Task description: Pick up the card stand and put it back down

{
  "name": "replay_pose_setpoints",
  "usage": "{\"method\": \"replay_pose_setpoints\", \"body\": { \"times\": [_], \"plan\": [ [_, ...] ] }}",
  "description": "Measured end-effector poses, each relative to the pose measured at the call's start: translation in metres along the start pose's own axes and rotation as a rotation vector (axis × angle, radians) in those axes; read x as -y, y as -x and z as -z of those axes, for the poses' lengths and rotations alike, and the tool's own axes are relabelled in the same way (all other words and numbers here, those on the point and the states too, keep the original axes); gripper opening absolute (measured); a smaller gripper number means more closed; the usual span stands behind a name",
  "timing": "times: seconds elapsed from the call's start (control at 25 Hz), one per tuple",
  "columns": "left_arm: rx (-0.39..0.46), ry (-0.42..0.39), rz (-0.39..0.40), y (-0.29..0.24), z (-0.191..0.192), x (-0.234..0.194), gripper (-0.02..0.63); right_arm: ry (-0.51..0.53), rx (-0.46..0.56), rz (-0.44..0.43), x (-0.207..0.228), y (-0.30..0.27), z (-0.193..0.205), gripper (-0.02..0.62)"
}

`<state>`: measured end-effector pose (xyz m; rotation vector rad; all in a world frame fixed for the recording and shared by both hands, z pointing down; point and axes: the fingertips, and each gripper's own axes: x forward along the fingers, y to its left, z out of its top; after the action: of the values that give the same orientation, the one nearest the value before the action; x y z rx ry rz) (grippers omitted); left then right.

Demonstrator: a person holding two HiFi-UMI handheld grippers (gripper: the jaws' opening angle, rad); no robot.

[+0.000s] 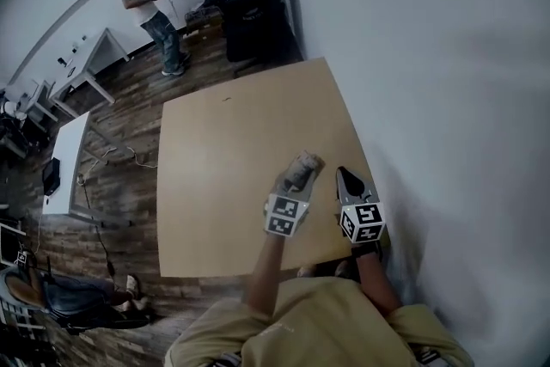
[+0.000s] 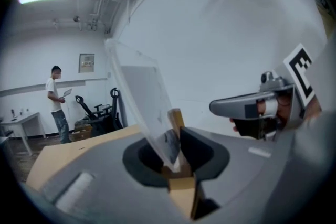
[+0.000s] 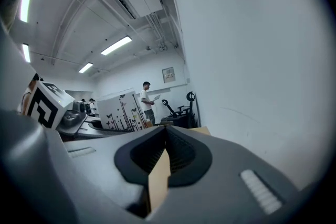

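Left gripper view alone shows the clear card stand [image 2: 142, 97] pinched in left gripper [image 2: 177, 139]. Right gripper [image 3: 167, 132] pressed together, empty. Both over table [image 1: 215, 185] right edge beside wall [image 1: 447, 99]; open tabletop left.

The left gripper [image 1: 299, 178] and right gripper [image 1: 345, 176] are grey-shelled, with black-lined fingers [image 3: 184, 156]. Behind the fingers each carries a white cube [image 1: 286, 215] printed with black square markers. The person wears a tan short-sleeved shirt [image 1: 318, 324].

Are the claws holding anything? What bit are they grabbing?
The left claw pinches the card stand by its wooden base. The right claw is shut and empty.
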<state>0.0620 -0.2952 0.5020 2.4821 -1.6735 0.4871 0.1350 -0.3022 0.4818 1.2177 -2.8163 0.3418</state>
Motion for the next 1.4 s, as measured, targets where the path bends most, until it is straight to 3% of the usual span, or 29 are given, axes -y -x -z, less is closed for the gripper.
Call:
{"method": "replay_pose_setpoints", "body": {
  "times": [0.28, 0.44, 0.68, 0.88, 1.12, 1.4],
  "plan": [
    [0.074, -0.026, -0.236, 0.046, -0.006, -0.035, 0.067, 0.025, 0.023, -0.123, -0.034, -0.020, -0.007, 0.006],
    [0.106, -0.008, -0.316, 0.076, -0.011, -0.044, 0.066, 0.034, 0.015, -0.183, -0.058, -0.022, -0.012, 0.006],
    [0.136, 0.034, -0.385, 0.118, -0.007, -0.045, 0.066, 0.027, -0.002, -0.254, -0.091, -0.019, -0.005, 0.006],
    [0.114, 0.066, -0.422, 0.140, 0.018, -0.063, 0.064, 0.018, -0.021, -0.301, -0.120, -0.032, 0.014, 0.006],
    [0.136, 0.092, -0.451, 0.171, 0.043, -0.089, 0.064, 0.025, -0.059, -0.286, -0.151, -0.043, 0.039, 0.006],
    [0.136, 0.093, -0.478, 0.263, 0.071, -0.163, 0.064, 0.040, -0.041, -0.292, -0.255, -0.083, 0.031, 0.006]
  ]
}}
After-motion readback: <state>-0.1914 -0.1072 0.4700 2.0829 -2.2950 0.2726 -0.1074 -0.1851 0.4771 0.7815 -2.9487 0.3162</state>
